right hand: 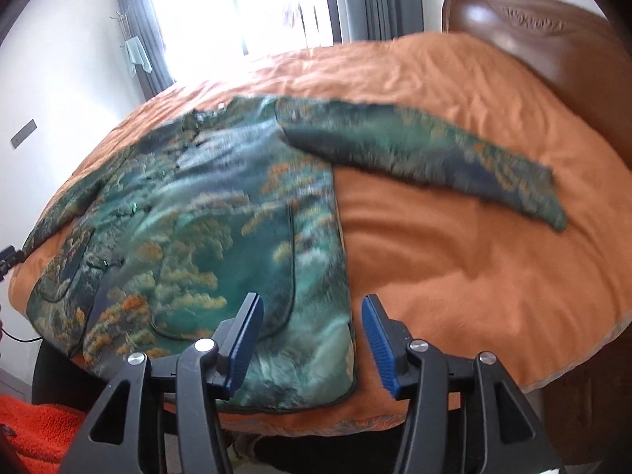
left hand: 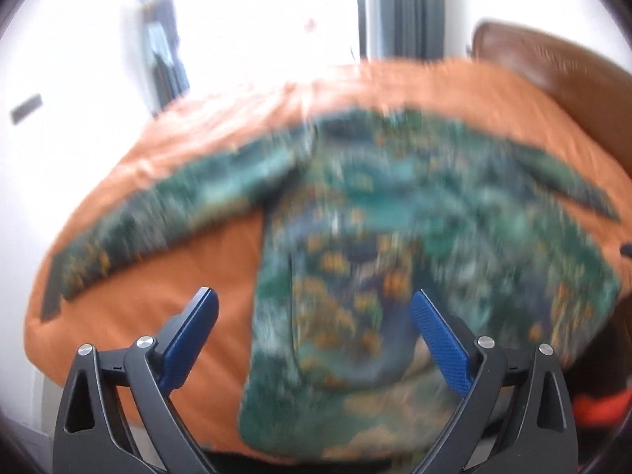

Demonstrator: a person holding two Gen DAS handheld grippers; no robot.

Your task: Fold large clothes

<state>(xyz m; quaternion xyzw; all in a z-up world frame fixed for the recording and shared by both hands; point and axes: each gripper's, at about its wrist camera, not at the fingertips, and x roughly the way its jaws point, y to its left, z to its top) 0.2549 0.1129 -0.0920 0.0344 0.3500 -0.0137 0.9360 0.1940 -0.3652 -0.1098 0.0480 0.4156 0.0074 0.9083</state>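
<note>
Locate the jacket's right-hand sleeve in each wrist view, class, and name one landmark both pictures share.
Left wrist: the sleeve lies blurred at upper right, stretched toward the frame's right edge.
Right wrist: the sleeve stretches across the centre-right, on the orange bedcover.
Shared landmark: the brown headboard, top right in both.

Daylight enters via the rear window [right hand: 237, 4], blown out to white glare in both views, esp. left wrist. Left wrist view shows heavy motion blur across the garment [left hand: 395, 245]; right wrist view is sharper, w/ blur on the sleeve [right hand: 426, 154]. Fisheye bends edges; corners vignette dark.
</note>
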